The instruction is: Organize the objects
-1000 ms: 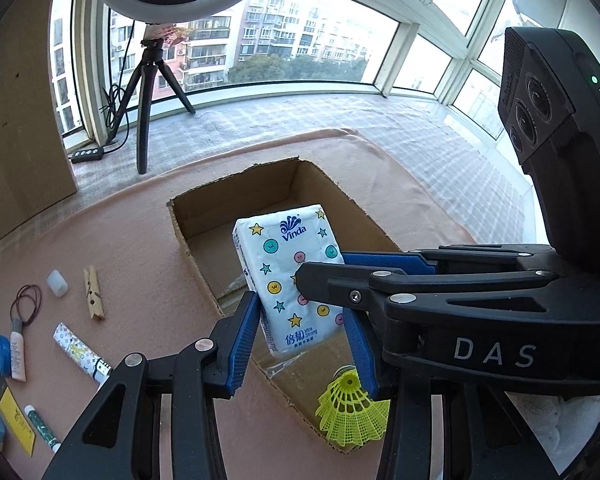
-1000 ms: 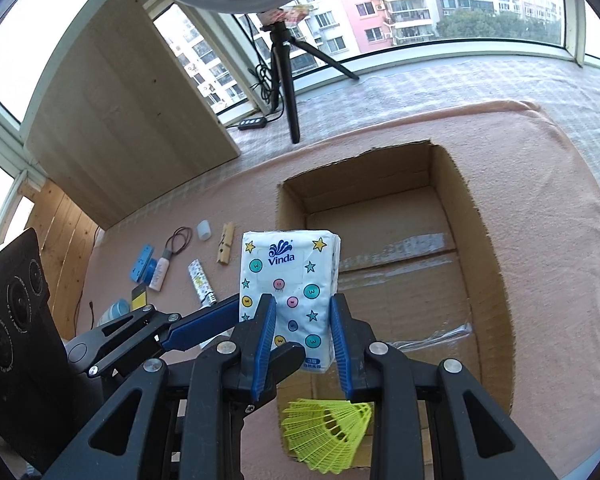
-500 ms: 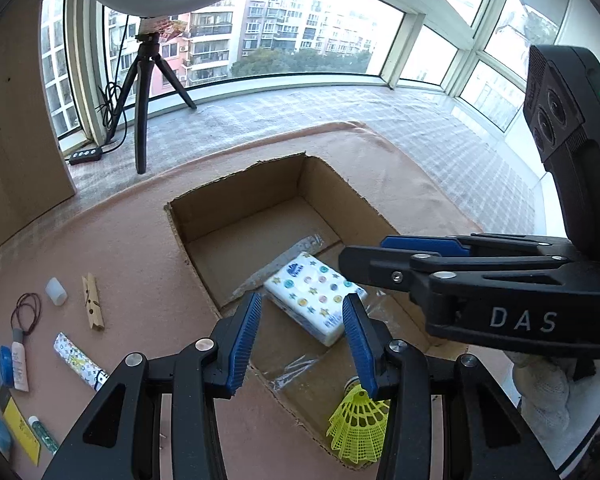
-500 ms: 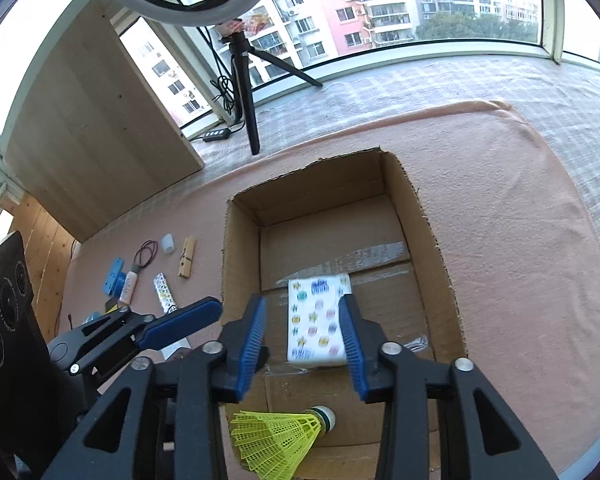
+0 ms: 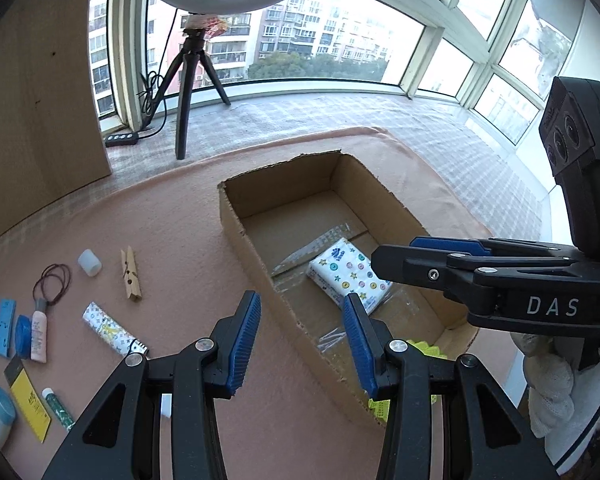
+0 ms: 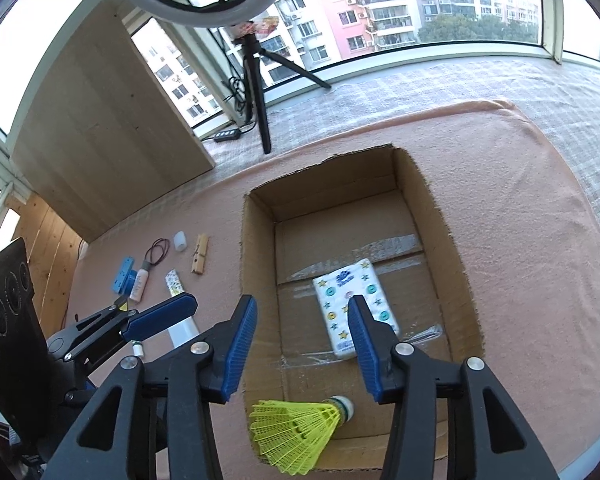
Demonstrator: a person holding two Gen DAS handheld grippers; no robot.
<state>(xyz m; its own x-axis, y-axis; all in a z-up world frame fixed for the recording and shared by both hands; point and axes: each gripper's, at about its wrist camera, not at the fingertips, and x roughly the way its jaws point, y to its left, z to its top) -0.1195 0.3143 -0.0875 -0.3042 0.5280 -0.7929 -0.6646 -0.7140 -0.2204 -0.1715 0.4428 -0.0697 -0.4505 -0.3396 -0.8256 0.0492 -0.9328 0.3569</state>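
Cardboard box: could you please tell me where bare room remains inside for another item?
The cardboard box is bare at its far end, between the far wall and the tissue pack. The near end is crowded: tissue pack, then the yellow shuttlecock against the near wall.

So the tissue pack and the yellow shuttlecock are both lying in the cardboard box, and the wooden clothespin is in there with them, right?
Not quite. The tissue pack and yellow shuttlecock do lie in the cardboard box, but the wooden clothespin is outside it, on the pink cloth among the small items beside the box. The left wrist view shows this plainly.
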